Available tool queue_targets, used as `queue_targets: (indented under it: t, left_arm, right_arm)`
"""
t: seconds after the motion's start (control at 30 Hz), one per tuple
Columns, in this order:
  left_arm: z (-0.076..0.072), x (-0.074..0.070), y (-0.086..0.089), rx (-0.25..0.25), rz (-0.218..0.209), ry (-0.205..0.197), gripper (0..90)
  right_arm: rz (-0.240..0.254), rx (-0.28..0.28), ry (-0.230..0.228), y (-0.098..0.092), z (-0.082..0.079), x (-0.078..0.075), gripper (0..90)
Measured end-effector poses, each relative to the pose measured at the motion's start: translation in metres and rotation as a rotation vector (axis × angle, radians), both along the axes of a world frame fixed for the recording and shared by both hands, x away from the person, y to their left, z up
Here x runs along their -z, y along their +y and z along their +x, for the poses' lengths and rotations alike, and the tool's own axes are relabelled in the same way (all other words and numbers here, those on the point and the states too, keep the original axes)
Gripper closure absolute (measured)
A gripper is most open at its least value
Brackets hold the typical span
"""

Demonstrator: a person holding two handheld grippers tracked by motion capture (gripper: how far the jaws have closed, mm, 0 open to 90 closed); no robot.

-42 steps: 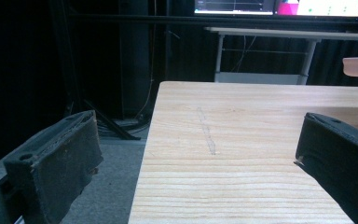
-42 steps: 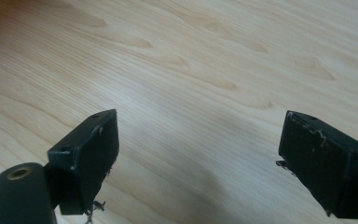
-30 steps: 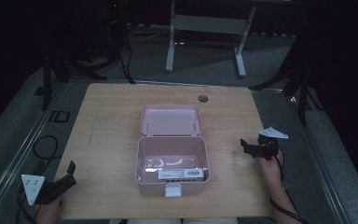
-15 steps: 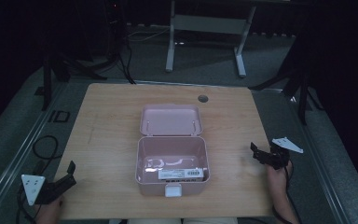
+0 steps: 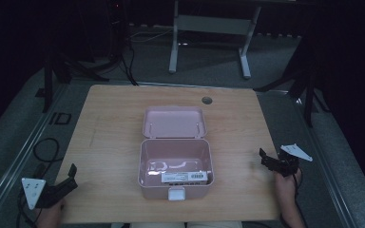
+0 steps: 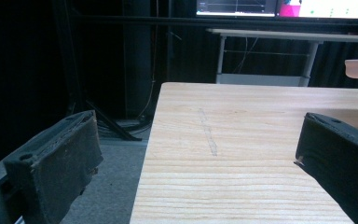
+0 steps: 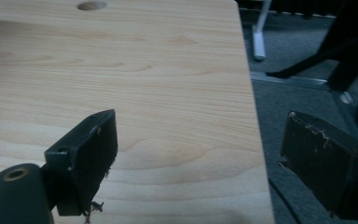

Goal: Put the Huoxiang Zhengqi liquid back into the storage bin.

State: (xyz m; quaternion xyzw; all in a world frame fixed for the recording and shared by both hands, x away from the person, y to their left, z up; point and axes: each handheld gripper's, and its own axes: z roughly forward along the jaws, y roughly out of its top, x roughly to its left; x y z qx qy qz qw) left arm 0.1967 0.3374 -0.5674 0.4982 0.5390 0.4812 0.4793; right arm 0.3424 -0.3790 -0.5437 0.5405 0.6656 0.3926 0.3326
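Pink plastic, a lidded box (image 5: 176, 166) sits open near the middle of the wooden tabletop (image 5: 109, 137), slightly toward six o'clock. Its lid (image 5: 173, 122) is folded back toward twelve o'clock and lies flat behind the tub. Inside, along the wall nearest six o'clock, lies a white label with a barcode (image 5: 184, 177), and a pale latch (image 5: 176, 194) hangs on the outside of that same wall.

The left gripper (image 5: 69, 178) rests at about eight o'clock from the box, at the tabletop's near corner, well apart from it. Its jaws stand wide apart with nothing between them; the left gripper view shows bare wood and the table edge between the two black pads.

The right gripper (image 5: 265, 160) sits at about three o'clock from the box, just at the tabletop's edge, also well apart from it. Its jaws are spread and empty, one over wood, the other over the grey floor (image 7: 303, 98). A round cable hole (image 5: 206, 100) lies toward twelve o'clock.
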Motion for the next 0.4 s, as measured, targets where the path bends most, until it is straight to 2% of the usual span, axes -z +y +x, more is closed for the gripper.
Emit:
queue_targets:
  t: [0.07,0.17,0.4]
  left_arm:
    - [-0.0001,0.0,0.0001,-0.005,-0.003,-0.001,0.4]
    - [-0.0004,0.0001,-0.0002,-0.007,-0.002,-0.004,0.4]
    - [-0.0003,0.0001,0.0003,-0.006,-0.005,-0.003,0.4]
  right_arm:
    - [-0.002,0.006,-0.004,-0.0008,-0.0009,0.0004,10.9]
    - [0.021,-0.004,0.004,-0.0027,-0.001,0.001,10.9]
    - [0.009,-0.015,0.015,-0.0011,0.0004,0.0023,10.9]
